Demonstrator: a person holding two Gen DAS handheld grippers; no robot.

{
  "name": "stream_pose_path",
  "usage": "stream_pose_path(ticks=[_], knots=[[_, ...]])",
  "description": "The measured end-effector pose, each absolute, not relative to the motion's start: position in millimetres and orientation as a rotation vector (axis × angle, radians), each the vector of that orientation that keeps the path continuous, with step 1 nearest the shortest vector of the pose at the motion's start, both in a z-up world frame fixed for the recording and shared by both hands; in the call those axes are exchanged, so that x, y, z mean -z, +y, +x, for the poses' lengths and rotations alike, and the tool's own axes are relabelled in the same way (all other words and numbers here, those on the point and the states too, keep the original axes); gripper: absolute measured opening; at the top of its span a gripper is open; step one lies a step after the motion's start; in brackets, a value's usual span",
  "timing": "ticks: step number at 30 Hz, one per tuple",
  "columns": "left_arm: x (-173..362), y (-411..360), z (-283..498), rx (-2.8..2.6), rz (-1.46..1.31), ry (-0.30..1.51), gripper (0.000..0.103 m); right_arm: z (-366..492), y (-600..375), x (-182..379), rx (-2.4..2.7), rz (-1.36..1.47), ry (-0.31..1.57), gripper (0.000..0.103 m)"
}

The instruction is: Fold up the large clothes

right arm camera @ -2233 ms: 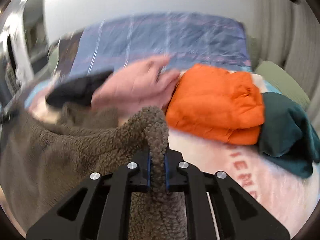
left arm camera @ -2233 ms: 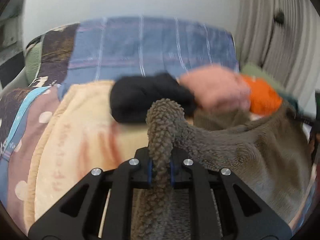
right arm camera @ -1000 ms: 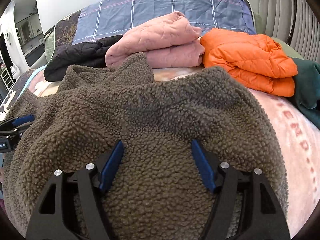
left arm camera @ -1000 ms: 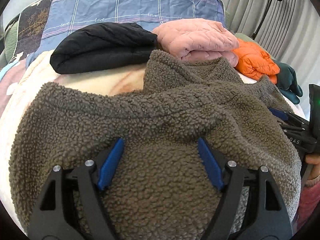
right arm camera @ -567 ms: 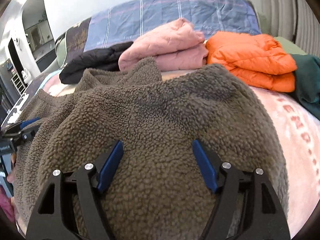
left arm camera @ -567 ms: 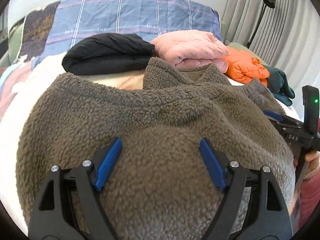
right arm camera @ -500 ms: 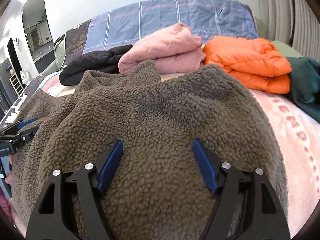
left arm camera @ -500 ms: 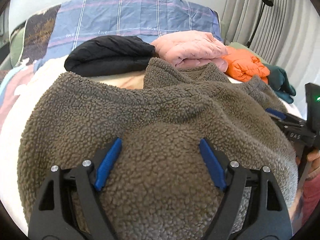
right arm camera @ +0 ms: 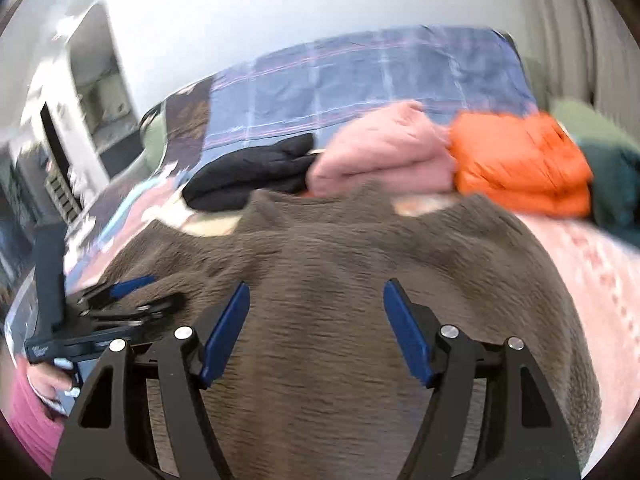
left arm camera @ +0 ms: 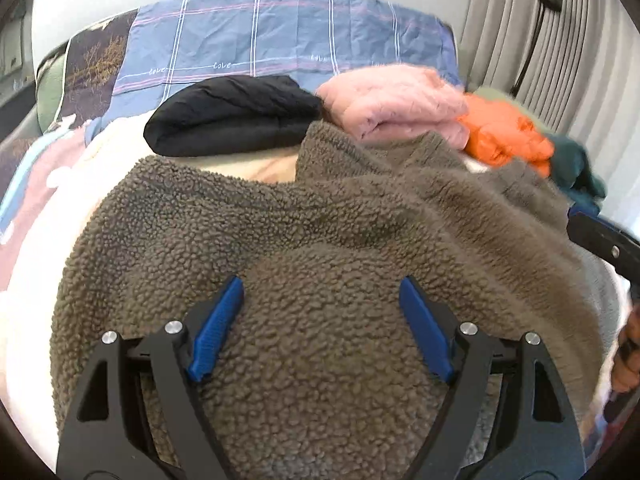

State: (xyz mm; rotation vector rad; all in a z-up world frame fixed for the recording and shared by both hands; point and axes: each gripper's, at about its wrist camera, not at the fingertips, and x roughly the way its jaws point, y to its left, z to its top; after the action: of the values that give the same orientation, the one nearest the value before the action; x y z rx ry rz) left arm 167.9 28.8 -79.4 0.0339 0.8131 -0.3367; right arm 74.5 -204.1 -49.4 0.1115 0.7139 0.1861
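Fleece (left arm camera: 320,220): spread on bed (left arm camera: 36,264), before folded jackets (left arm camera: 392,100). Left tongs (left arm camera: 320,320), right tongs (right arm camera: 316,320): both spread wide over it, gripping nothing. Step: between folds. Next: pinch an edge for folding.

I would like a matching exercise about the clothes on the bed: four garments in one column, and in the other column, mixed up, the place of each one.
Garments:
1. black jacket
2. pink jacket
3. orange jacket
4. brown fleece

Places:
A. spread out nearest the cameras
B. folded, between the black and the orange one
C. folded, at the left end of the row
D. folded, between the pink one and a dark green garment

Pairs: 1-C, 2-B, 3-D, 4-A
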Motion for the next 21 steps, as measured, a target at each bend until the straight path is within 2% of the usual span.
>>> stream_pose_path(ticks=[2, 3, 10, 12, 14, 17, 19, 21], knots=[[85, 22, 167, 0.337, 0.090, 0.823, 0.084, 94, -200, 99, -0.149, 0.085, 0.859, 0.072], [87, 22, 167, 0.345, 0.094, 0.823, 0.085, 93, -198, 106, -0.140, 0.045, 0.833, 0.072], [92, 23, 160, 0.352, 0.072, 0.785, 0.087, 80, -200, 88, -0.127, 0.041, 0.797, 0.068], [92, 25, 158, 0.350, 0.062, 0.773, 0.087, 82, -207, 69, -0.123, 0.115, 0.787, 0.059], [92, 25, 158, 0.349, 0.058, 0.767, 0.087, 88, -204, 46, -0.172, 0.169, 0.765, 0.037], [91, 24, 157, 0.346, 0.055, 0.765, 0.087, 105, -200, 25, -0.189, 0.183, 0.726, 0.018], [91, 25, 156, 0.347, 0.049, 0.760, 0.087, 123, -194, 27, -0.214, 0.210, 0.747, 0.018], [92, 27, 155, 0.351, 0.040, 0.754, 0.087, 146, -184, 62, -0.183, 0.188, 0.871, 0.018]])
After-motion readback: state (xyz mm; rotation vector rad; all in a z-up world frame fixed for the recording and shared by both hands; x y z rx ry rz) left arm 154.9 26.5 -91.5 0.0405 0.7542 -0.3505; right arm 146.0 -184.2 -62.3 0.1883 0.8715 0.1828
